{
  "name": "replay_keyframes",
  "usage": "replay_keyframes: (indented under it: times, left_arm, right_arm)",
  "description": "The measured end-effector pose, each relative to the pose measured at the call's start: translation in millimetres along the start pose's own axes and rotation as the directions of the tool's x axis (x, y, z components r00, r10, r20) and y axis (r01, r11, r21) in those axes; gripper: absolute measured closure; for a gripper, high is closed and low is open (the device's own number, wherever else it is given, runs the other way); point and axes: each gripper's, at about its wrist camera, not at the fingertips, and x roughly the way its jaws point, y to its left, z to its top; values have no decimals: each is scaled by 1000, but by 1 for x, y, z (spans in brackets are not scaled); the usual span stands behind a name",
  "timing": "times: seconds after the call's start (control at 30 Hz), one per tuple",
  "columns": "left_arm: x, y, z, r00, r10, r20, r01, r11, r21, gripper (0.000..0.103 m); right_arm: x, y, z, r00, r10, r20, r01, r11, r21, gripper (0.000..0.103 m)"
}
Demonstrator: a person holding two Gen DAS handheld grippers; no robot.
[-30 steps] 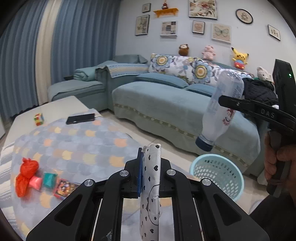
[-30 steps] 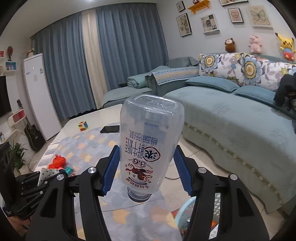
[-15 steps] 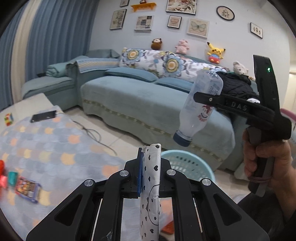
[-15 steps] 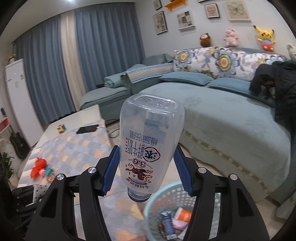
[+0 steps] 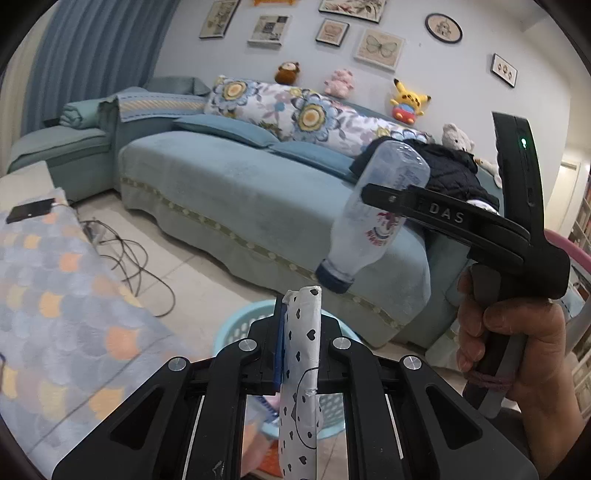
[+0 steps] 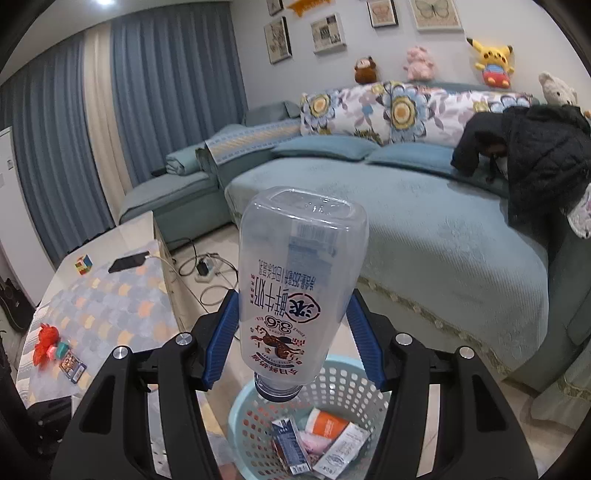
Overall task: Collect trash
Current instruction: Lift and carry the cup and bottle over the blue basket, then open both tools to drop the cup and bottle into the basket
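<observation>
Two pieces in hand: our right gripper (image 6: pixel 291 332) clamps the bottle (image 6: pixel 301 280) cap-down over the basket (image 6: pixel 332 384), our left gripper (image 5: pixel 299 343) pinches a heart-print wrapper (image 5: pixel 301 369). Several cartons already binned; table scraps (image 6: pixel 55 349) remain.

Pale blue wall (image 5: pixel 461 74) with framed pictures (image 5: pixel 376 44), teal sofa (image 6: pixel 424 229) with floral cushions (image 6: pixel 399 110), blue curtains (image 6: pixel 166 92), tiled floor (image 5: pixel 177 258), ceiling light (image 6: pixel 103 3) on

Blue sofa (image 6: pixel 424 236) at two o'clock, black jacket (image 6: pixel 535 158) on it; phone (image 6: pixel 127 263) and puzzle cube (image 6: pixel 83 264) on table at nine o'clock.
</observation>
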Motion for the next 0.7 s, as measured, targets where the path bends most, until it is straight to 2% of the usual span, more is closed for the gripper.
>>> replay_keyframes:
  times: [0.27,0.7]
  left_arm:
    - [33,-14,-4,998,-17,-57,17,1000,8,96]
    - [52,-17,-7,996,-19,-91,18,1000,-11,96]
  right_arm:
    - [19,-18,-5,996,-7,-88,8,1000,15,47]
    - [23,-24,-8,995,4,-103,0,999,34,47]
